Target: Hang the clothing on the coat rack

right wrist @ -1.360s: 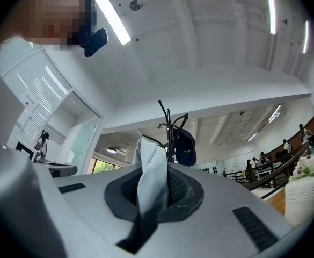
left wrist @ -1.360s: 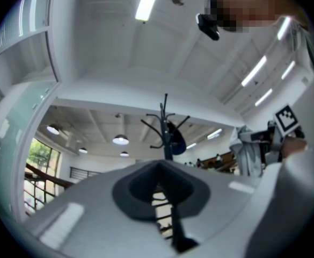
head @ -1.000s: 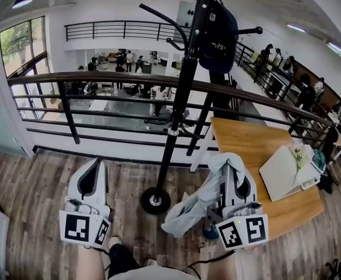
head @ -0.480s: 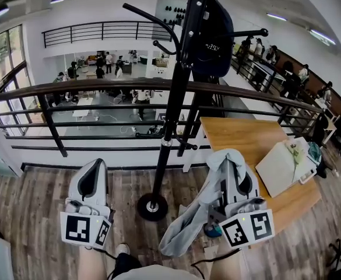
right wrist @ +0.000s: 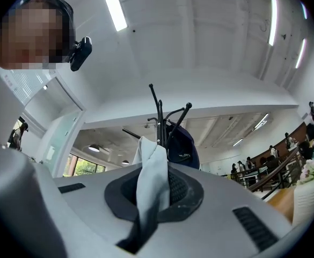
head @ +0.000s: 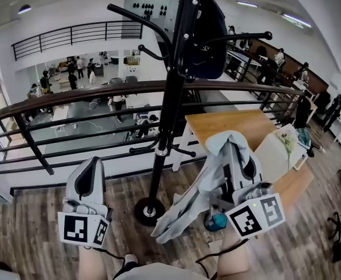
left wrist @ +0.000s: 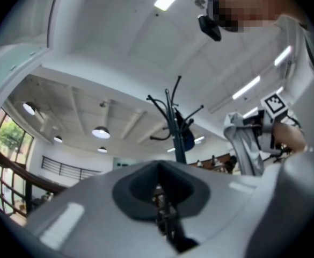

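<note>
Pale garment (head: 185, 210) was pinched in right gripper (head: 238, 156) fingers, coat rack (head: 173, 86) seen beyond fingertips; left gripper (head: 90, 169) fingers were closed, empty.

Coat rack (head: 169, 98) top cut off by head view's upper edge; I can't see crown there. Print on dark blue item (head: 208, 34) hanging there too small to read. Pale garment (head: 199, 185) covers jaw tips of right hand-held gripper (head: 235, 156). Small blue object (head: 215, 221) beneath mostly covered, can't identify. Table (head: 228, 124) near end hidden behind both. My forearms (head: 90, 265) cut off at bottom edge.
</note>
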